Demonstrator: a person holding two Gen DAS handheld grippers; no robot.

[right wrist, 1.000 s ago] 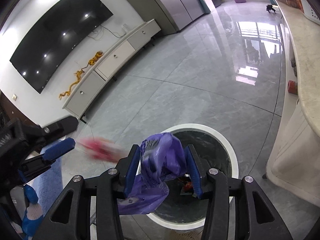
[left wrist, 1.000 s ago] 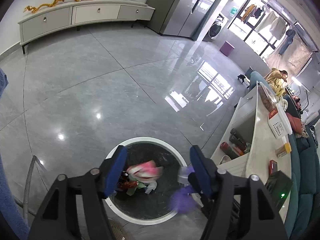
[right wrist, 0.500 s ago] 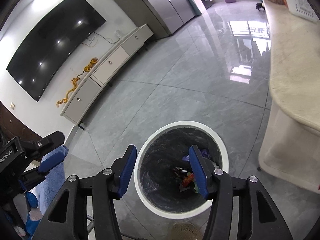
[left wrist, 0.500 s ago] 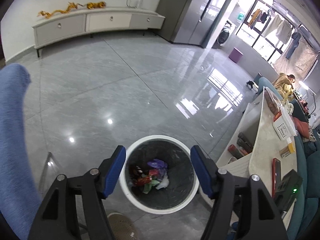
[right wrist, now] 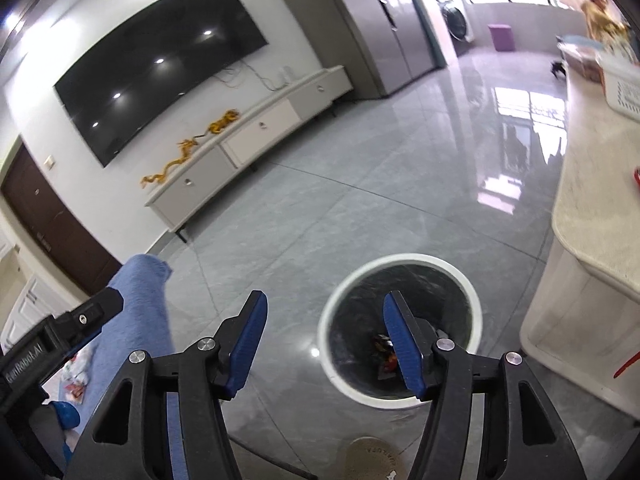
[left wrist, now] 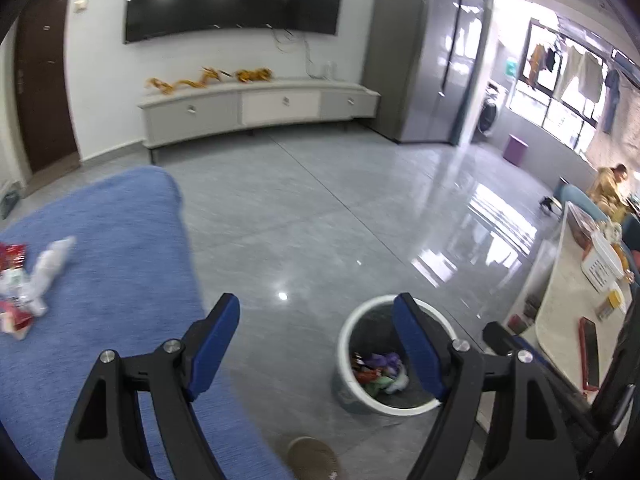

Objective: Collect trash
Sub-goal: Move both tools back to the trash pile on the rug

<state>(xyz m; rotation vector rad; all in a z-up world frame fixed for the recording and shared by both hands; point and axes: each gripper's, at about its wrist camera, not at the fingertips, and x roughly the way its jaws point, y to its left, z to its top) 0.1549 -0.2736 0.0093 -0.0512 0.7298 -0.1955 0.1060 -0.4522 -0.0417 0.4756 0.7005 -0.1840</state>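
One white-rimmed trash bin [left wrist: 362, 394] is seen on the grey floor [left wrist: 320, 216], lower right of centre in the left wrist view, with a small heap of wrappers [left wrist: 378, 372] lying at its bottom. Two grippers are counted: the left gripper [left wrist: 316, 344] and the right gripper [right wrist: 324, 344], both spread apart with nothing between the blue pads, and both have just been opening wider. More trash [left wrist: 24, 280], a few white and red scraps, is left on the blue cushion [left wrist: 120, 280] at the left edge of the frame, well apart from the bin. One pale bench [left wrist: 568, 320] runs down the right edge, its corner just beside the bin. Loads of bare floor is left open between bin and TV cabinet [left wrist: 260, 110] in the upper part of the frame.
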